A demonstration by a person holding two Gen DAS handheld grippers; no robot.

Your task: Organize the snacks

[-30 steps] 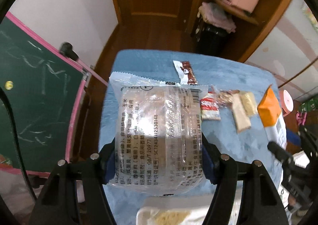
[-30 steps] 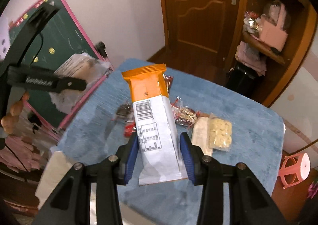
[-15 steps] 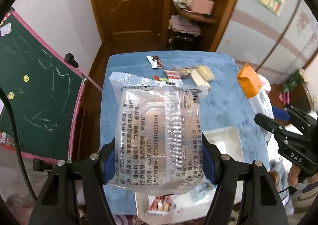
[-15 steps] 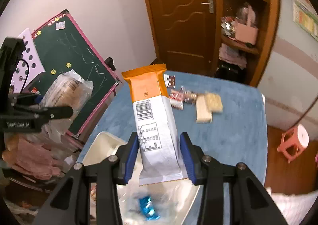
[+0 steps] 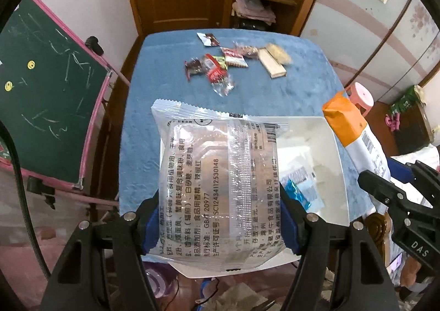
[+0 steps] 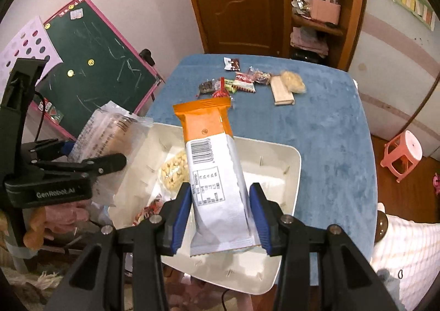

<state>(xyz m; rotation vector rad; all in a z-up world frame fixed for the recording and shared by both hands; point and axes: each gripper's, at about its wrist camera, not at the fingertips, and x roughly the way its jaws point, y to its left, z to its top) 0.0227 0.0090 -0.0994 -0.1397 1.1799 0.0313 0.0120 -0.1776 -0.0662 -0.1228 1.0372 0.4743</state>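
Snack packet (image 5: 220,187), backside label "GB/T 20977", in left tool (image 5: 218,224)

Between your left claw's (image 5: 218,224) pads, the clear plastic snack packet (image 5: 220,182) reads "GB/T 20977" and "SC12434112530148". That claw's black body (image 6: 59,191) reads "GenRobot.AI"; your right claw's black body (image 5: 415,247), "DAS".

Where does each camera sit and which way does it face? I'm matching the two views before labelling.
Left wrist: on the left gripper, looking steeply down past its clear cake packet at the white bin; the right gripper shows at right.
Right wrist: on the right gripper, looking down past its orange-and-white packet; the left gripper and gloved fingers show at left.
Shared: bin, blue table, loose snacks.
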